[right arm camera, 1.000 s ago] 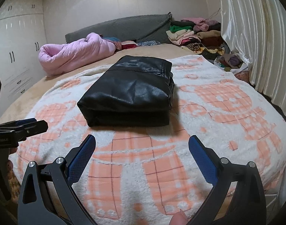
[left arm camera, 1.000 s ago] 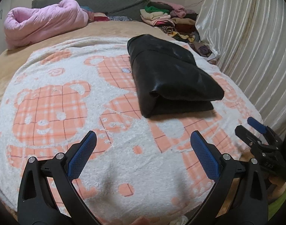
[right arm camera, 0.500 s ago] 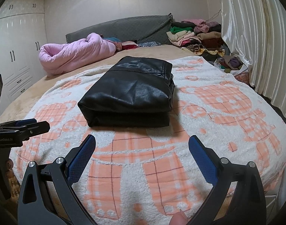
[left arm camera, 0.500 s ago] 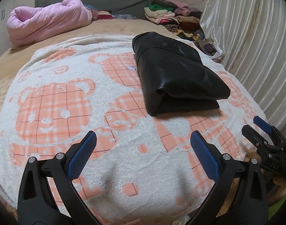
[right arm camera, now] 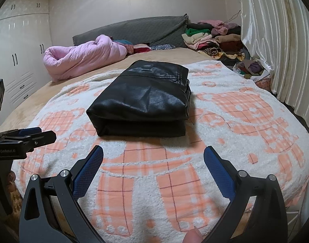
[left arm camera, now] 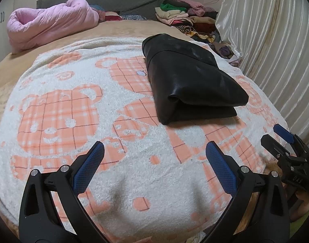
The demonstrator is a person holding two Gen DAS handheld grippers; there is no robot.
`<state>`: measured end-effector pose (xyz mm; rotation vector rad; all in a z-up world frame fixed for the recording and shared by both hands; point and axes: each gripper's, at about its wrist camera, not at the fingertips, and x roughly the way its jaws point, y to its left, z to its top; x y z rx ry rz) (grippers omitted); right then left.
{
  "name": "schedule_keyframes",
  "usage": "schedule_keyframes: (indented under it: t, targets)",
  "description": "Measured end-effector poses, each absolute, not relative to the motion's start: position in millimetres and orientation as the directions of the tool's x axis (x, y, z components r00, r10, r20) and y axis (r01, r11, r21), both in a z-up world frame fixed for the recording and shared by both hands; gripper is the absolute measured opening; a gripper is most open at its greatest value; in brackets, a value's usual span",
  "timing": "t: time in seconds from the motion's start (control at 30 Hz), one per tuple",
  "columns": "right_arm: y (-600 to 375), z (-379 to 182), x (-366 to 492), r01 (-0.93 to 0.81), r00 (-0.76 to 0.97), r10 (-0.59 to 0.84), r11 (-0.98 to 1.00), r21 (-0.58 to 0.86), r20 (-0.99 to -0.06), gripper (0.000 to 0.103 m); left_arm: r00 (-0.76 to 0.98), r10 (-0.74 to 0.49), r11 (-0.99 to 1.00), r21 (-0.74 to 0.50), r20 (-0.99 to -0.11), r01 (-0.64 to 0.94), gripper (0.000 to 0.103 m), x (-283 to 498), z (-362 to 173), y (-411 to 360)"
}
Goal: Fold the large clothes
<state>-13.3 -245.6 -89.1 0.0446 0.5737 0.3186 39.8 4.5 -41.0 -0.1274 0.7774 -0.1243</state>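
A black leather garment (left arm camera: pixel 187 81) (right arm camera: pixel 142 99) lies folded into a thick rectangular bundle on a white and orange bear-pattern blanket (left arm camera: pixel 59 109) (right arm camera: pixel 245 113). My left gripper (left arm camera: pixel 154 151) hovers open over the blanket's near edge, short of the bundle, with nothing between its blue pads. My right gripper (right arm camera: pixel 153 156) is open too, a little in front of the bundle's folded end. Each gripper also shows at the edge of the other's view: the right gripper (left arm camera: pixel 284 139), the left gripper (right arm camera: pixel 28 135).
A pink quilt (left arm camera: pixel 49 22) (right arm camera: pixel 83 54) is bunched at the bed's far left by the grey headboard (right arm camera: pixel 134 28). A pile of folded clothes (left arm camera: pixel 185 18) (right arm camera: pixel 213 38) sits far right. White curtains (left arm camera: pixel 276 40) hang along the right side, white wardrobes (right arm camera: pixel 18 46) on the left.
Both grippers stay open. The left wrist view has shifted a little, so the black bundle sits further right and higher in it. The right wrist view barely changes.
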Motion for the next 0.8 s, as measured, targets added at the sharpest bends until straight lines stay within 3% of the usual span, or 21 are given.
schedule_keyframes:
  t: [0.8]
  targets:
    - [-242.0,-88.1,-13.2,-0.295,0.789,0.318,0.946,0.13,-0.526,0.099,0.706,-0.16,0.985,-0.157,-0.69,0.07,0.094,40.0,-39.9,4.3]
